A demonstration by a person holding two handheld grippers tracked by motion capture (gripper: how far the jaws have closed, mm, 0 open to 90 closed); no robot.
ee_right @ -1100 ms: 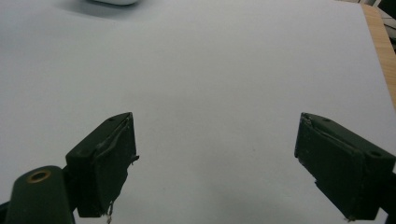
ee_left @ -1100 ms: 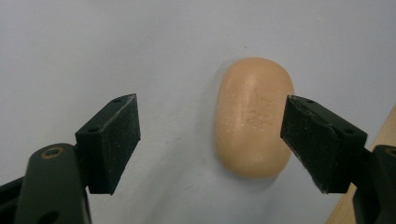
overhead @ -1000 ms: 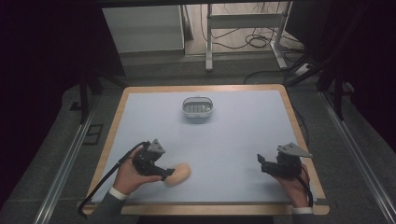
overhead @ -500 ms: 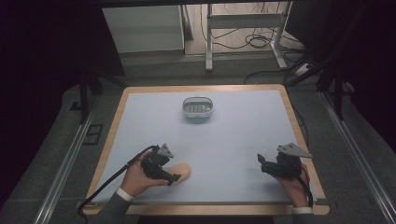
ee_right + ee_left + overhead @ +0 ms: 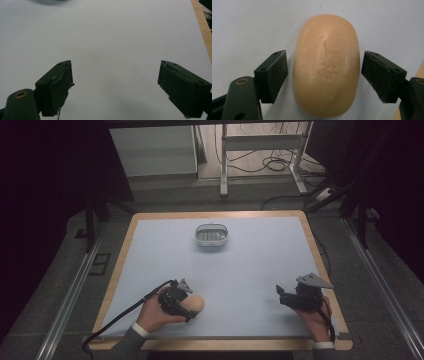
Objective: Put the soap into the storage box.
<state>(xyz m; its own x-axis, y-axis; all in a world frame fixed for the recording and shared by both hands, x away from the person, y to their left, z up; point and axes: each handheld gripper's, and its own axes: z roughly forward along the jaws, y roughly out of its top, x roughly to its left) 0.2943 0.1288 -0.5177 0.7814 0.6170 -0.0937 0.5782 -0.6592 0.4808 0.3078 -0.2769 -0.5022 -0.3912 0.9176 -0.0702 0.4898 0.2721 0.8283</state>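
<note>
The soap bar [image 5: 326,65] lies flat on the table [image 5: 250,270] between the left gripper [image 5: 323,75] pads, which have just been closing, a thin gap remaining each side. It looks hard, smooth, likely slippery; grip its long flanks mid-length. The right gripper [image 5: 115,87] stands wide, empty, well apart.

Open mat [image 5: 260,270] between hands — only the far dish [image 5: 212,234] interrupts.

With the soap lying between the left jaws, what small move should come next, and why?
Probably close the left hand-held gripper on the soap. Its jaws have just been closing, the soap sits centred between them on the table, and a narrow gap shows at each pad, so nothing grips it yet.
</note>
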